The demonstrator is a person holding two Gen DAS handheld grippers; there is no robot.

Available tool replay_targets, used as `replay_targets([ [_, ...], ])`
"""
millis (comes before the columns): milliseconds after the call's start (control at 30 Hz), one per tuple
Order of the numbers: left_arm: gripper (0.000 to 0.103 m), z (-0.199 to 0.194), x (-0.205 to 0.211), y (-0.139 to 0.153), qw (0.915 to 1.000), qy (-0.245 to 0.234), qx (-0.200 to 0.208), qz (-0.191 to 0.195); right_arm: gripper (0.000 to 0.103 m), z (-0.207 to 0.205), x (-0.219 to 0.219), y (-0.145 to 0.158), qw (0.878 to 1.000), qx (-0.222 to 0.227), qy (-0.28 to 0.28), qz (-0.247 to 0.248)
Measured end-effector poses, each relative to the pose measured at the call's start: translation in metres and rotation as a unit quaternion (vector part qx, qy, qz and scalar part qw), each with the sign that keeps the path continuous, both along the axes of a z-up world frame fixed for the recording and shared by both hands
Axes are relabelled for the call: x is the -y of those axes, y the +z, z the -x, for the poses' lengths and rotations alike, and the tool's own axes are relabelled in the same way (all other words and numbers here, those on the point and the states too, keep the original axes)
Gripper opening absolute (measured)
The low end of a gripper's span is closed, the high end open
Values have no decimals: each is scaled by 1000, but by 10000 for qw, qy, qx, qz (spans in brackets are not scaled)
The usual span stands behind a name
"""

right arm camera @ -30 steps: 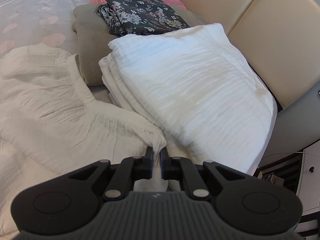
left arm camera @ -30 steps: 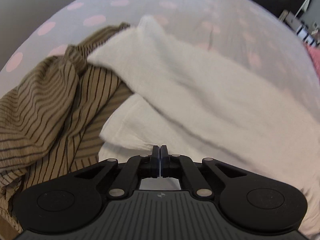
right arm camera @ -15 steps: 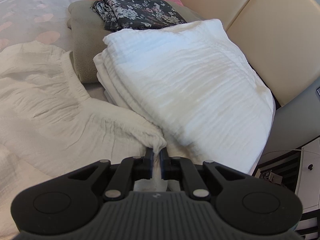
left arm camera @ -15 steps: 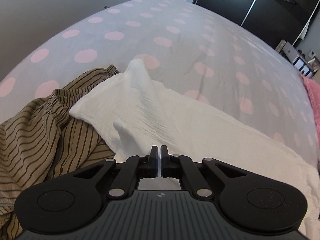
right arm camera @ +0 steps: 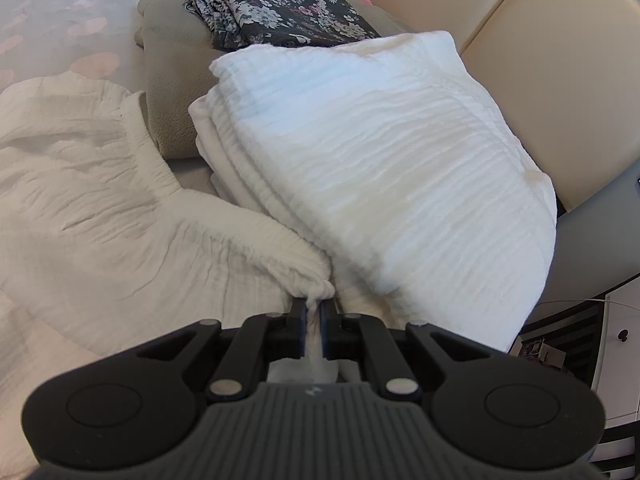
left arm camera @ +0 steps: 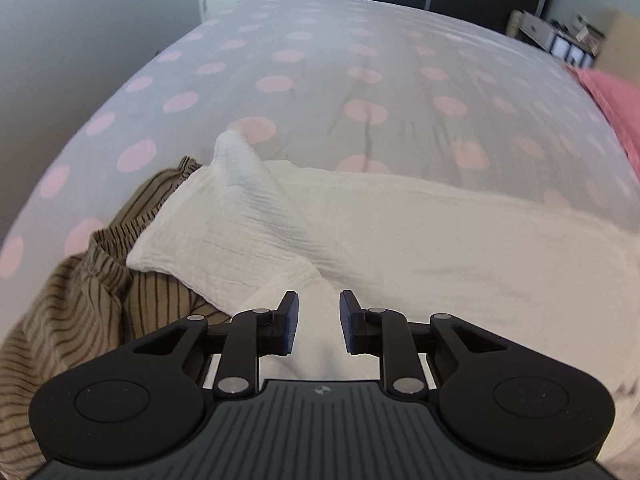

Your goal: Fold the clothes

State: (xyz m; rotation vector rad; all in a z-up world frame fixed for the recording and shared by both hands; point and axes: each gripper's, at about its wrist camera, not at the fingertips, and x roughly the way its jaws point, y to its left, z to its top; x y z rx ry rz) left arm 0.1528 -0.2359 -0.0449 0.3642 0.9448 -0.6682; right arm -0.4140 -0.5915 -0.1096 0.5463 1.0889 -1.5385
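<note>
A cream crinkled garment [left arm camera: 420, 236] lies spread across the polka-dot bed, one end folded over toward the left. My left gripper [left arm camera: 318, 322] hovers over its near edge with its jaws opening; cloth lies below the gap, and the pads do not press on it. In the right wrist view the same cream garment [right arm camera: 100, 200] stretches to the left, and my right gripper [right arm camera: 316, 312] is shut on a bunched corner of it.
A brown striped garment [left arm camera: 80, 304] lies crumpled at the left, partly under the cream one. A folded white blanket [right arm camera: 380, 160], an olive fold [right arm camera: 168, 60] and a dark floral garment [right arm camera: 280, 12] are stacked by the beige headboard [right arm camera: 540, 80]. Grey bedsheet with pink dots [left arm camera: 360, 80] extends beyond.
My left gripper's jaws have parted and let go of the cream cloth, and the view has swung up and across the bed. The right gripper keeps its grip, barely shifted.
</note>
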Motion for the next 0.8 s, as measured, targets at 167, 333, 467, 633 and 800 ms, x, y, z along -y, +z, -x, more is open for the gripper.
replay_targets([
  [167,20,24,-10,-3,9974,-585,337,-270,8,-2,-2,1,10000,14,19,2],
  [333,20,47,-26,-12,9896,-1232,527,-525,8,-3,-3,1,10000,-6,32,1],
  [467,23,69,-37,-27,9757,-1921,572,-884,8,-4,-4,1,10000,-11,31,-10],
  [633,39,96,-47,-55,9526,-2586,706,-1438,8,-4,-5,1,10000,-41,50,2],
  [800,40,112,-50,-77,9301,-3036,842,-1887,8,-4,-6,1,10000,-50,53,11],
])
